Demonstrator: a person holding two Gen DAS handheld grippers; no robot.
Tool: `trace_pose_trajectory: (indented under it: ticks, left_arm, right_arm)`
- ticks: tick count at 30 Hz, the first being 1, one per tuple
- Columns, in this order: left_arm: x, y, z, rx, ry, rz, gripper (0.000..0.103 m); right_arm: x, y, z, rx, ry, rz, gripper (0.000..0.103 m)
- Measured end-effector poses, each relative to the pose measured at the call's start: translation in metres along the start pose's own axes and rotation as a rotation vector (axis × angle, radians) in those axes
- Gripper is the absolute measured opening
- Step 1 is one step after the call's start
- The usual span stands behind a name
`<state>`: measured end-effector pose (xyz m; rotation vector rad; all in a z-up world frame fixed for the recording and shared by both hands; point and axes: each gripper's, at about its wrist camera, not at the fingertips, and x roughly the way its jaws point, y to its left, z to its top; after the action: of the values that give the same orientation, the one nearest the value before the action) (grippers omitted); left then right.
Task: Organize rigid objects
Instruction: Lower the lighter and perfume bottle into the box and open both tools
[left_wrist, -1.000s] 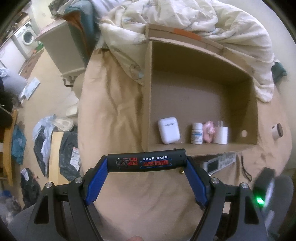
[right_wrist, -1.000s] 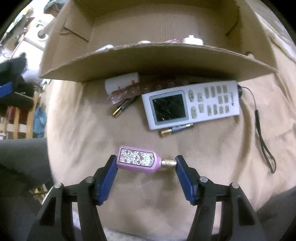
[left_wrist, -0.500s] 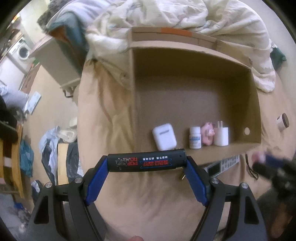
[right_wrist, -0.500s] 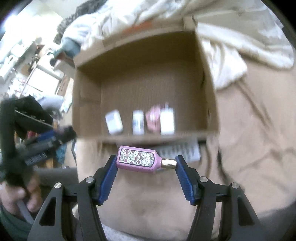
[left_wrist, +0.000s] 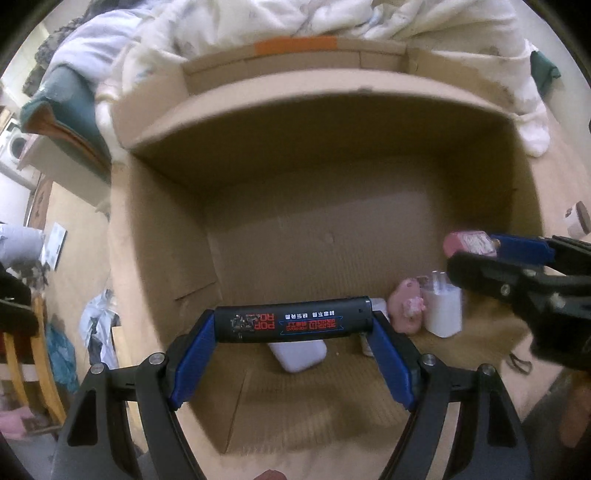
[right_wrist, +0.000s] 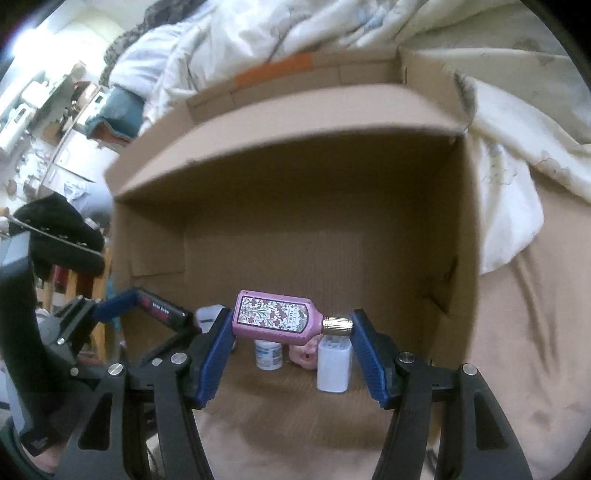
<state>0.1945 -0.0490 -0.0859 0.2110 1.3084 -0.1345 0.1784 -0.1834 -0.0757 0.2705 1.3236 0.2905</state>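
Note:
My left gripper (left_wrist: 293, 323) is shut on a black tube with red lettering (left_wrist: 291, 320), held crosswise over the near part of the open cardboard box (left_wrist: 332, 122). My right gripper (right_wrist: 290, 325) is shut on a pink perfume bottle with a gold cap (right_wrist: 275, 318), also above the box's near edge. In the left wrist view the right gripper (left_wrist: 480, 245) and its pink bottle (left_wrist: 467, 243) come in from the right. Along the box's near wall stand a white earbud case (left_wrist: 299, 354), a small white pill bottle (right_wrist: 269, 354), a pink figure (left_wrist: 406, 308) and a white charger plug (right_wrist: 333, 367).
The box lies on a tan bed sheet (right_wrist: 524, 332) with a crumpled white duvet (right_wrist: 517, 122) behind it and to the right. A small round jar (left_wrist: 578, 218) sits on the sheet right of the box. Cluttered floor and furniture (left_wrist: 29, 258) lie off the bed's left side.
Both grippers have moved forward over the box with their objects still gripped. The right gripper has left the remote and batteries behind; they are out of view now. The box fills both views.

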Motion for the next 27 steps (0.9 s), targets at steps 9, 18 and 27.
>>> trace_pose_trajectory:
  ticks: [9, 18, 27]
  left_arm:
    - [0.014, -0.004, 0.003, 0.023, 0.012, 0.025, 0.079]
    - [0.017, -0.011, 0.005, 0.025, 0.033, 0.0, 0.079]
    - [0.004, -0.002, 0.009, -0.03, -0.012, -0.158, 0.093]
  right_arm:
    - [0.037, -0.003, 0.014, 0.039, 0.07, -0.015, 0.067]
    - [0.033, -0.013, 0.016, 0.078, 0.057, -0.012, 0.067]
    - [0.013, -0.014, 0.019, 0.076, -0.007, 0.062, 0.068]
